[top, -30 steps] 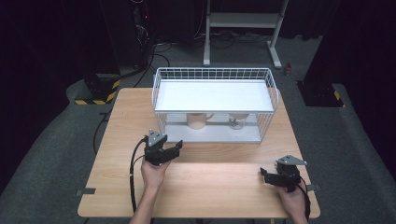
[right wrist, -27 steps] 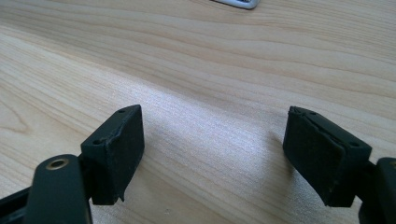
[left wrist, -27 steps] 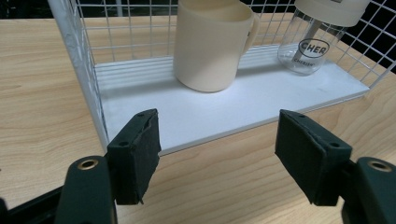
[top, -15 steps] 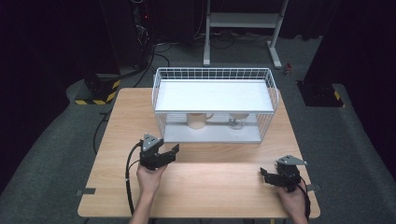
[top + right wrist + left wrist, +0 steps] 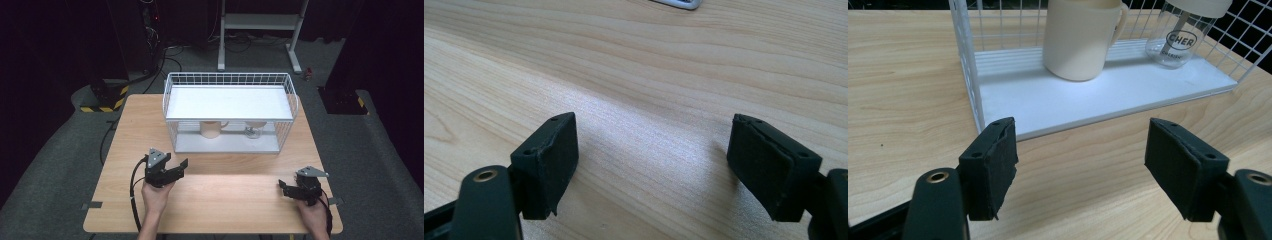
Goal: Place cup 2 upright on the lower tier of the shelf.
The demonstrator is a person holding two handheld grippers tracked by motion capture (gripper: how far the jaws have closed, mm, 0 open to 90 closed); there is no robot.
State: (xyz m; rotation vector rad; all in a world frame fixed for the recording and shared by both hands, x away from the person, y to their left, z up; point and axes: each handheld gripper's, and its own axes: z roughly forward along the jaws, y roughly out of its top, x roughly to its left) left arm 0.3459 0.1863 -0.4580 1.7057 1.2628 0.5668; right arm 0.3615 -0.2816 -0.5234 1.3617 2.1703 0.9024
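Your left gripper (image 5: pixel 179 167) has drawn back toward you since the earlier frame and now sits lower on the table (image 5: pixel 130 130), farther from the wire rack (image 5: pixel 229 113); your right gripper (image 5: pixel 283 188) has stayed where it was. Both stand with jaws spread wide and nothing between them. Ahead of your left gripper (image 5: pixel 1080 165), past a strip of bare wood, lies the rack's white bottom shelf (image 5: pixel 1108 95). On it, straight beyond the jaws, stands a cream mug (image 5: pixel 1080 39), handle to its right, and farther right a clear glass jar (image 5: pixel 1180 37) with a cream lid. Your right gripper (image 5: pixel 651 167) hangs just over bare wood, well apart from the rack.
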